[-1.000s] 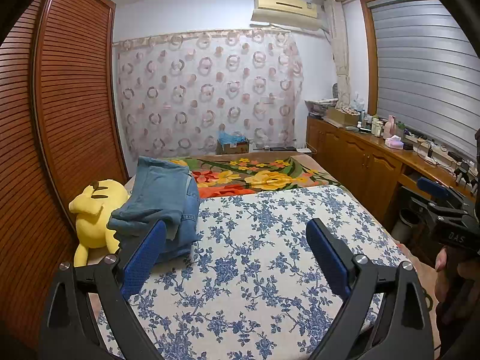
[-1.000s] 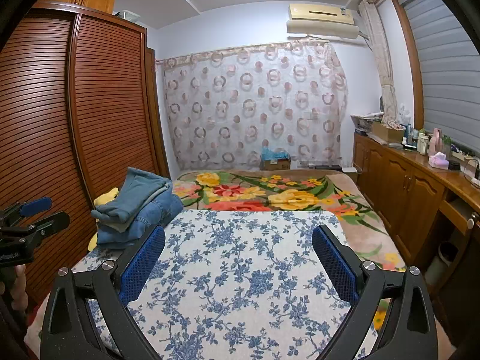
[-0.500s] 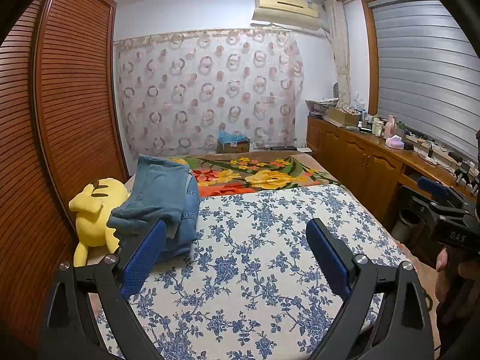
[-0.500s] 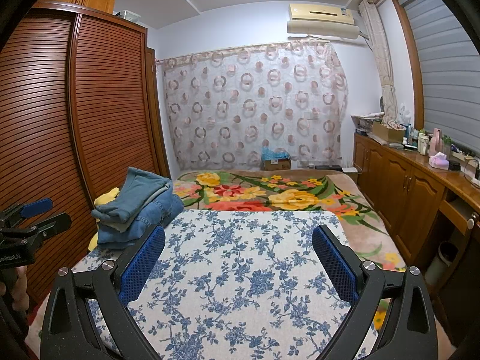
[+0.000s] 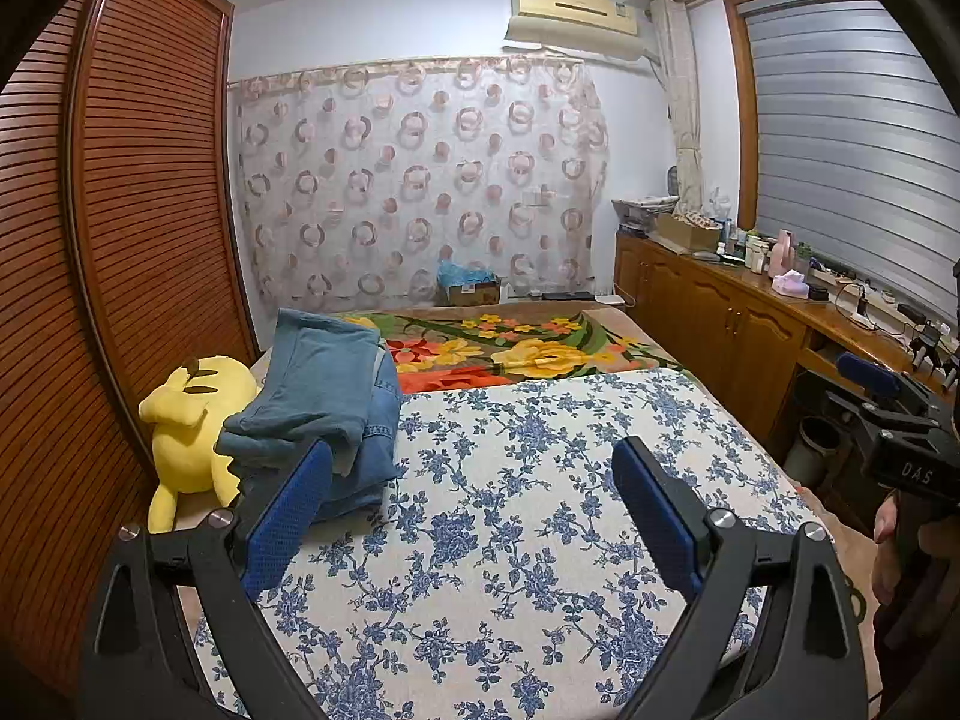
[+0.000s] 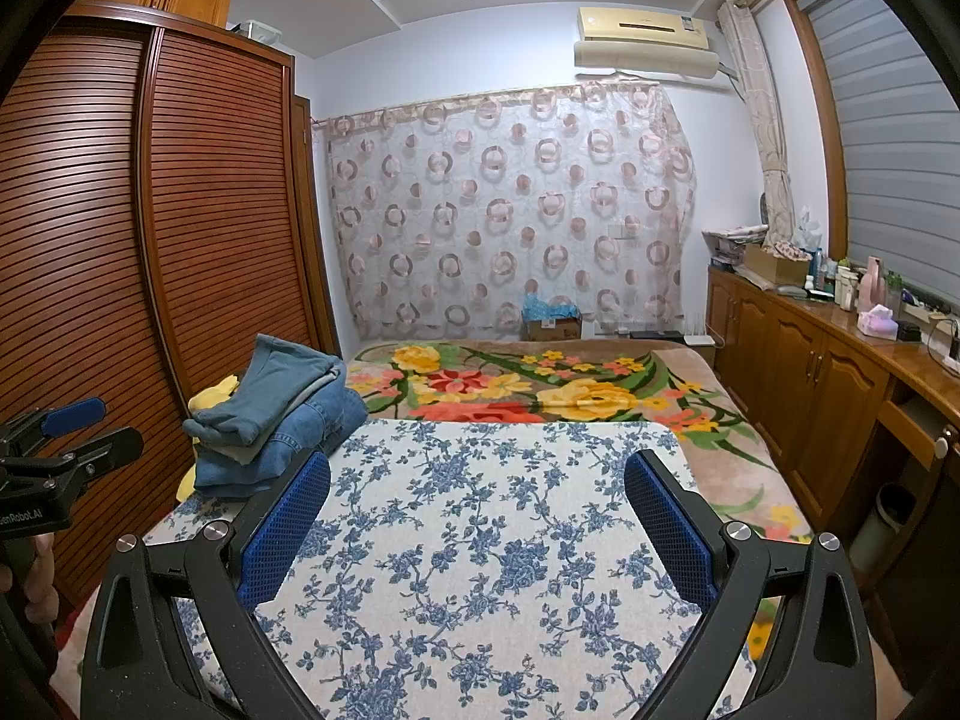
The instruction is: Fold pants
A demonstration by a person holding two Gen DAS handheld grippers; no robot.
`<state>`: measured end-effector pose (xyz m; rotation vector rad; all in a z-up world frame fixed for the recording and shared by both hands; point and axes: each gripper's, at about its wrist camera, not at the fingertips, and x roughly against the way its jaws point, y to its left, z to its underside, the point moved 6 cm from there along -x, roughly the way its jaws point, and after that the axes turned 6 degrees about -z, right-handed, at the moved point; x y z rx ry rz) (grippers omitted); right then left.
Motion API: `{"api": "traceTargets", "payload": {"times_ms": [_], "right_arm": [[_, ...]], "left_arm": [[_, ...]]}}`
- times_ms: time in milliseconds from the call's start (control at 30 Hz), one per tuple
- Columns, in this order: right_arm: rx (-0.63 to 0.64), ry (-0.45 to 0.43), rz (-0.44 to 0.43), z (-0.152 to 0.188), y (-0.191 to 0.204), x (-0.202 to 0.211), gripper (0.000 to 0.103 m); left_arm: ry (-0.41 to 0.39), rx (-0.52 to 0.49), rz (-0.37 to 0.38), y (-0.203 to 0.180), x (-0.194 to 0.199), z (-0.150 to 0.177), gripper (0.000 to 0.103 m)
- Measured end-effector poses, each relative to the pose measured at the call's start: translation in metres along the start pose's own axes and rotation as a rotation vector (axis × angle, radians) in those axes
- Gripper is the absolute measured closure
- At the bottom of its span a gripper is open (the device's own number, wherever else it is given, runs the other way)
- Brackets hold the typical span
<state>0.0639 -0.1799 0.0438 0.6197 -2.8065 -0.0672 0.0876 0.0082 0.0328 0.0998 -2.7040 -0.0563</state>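
Observation:
A stack of folded blue pants [image 5: 324,402] rests at the far left of the blue-flowered cloth [image 5: 528,510] on the bed; the right wrist view has the same pants stack [image 6: 276,414] at left. My left gripper [image 5: 471,516] hovers open over the cloth, its left finger just in front of the stack, nothing between the pads. My right gripper [image 6: 477,525] is open too, above the bare cloth [image 6: 480,540]. Each gripper appears at the edge of the other's view, held by a hand.
A yellow plush toy [image 5: 192,420] lies left of the stack against the slatted wooden wardrobe [image 5: 120,300]. A flowered blanket [image 5: 528,348] covers the far half of the bed. Wooden cabinets [image 5: 750,336] with clutter run along the right wall.

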Motion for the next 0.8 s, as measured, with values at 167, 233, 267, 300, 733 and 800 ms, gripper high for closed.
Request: {"api": "traceTargets", "payload": {"times_ms": [167,233,267,300,733,800], "right_arm": [[0.001,0.001,0.000,0.0002,0.0001,-0.0001,0.004],[0.000,0.001,0.000,0.0002,0.0002,-0.0001,0.004],[0.000,0.001,0.000,0.0002,0.0002,-0.0001,0.004],[0.001,0.000,0.000,0.0002,0.0002,0.0000,0.004],[0.001,0.001,0.001,0.0005,-0.0002,-0.0003,0.004],[0.000,0.000,0.001,0.0003,-0.0004,-0.0005,0.004]], "left_arm": [[-0.001,0.000,0.000,-0.0008,-0.0011,0.0001,0.008],[0.000,-0.001,-0.001,-0.0005,-0.0007,0.0002,0.008],[-0.002,0.000,0.000,-0.0006,-0.0009,0.0002,0.008],[-0.002,0.000,0.000,-0.0007,-0.0011,0.0002,0.008],[-0.001,0.000,0.000,-0.0007,-0.0007,0.0004,0.008],[-0.001,0.000,0.001,-0.0011,-0.0010,0.0005,0.008]]}}
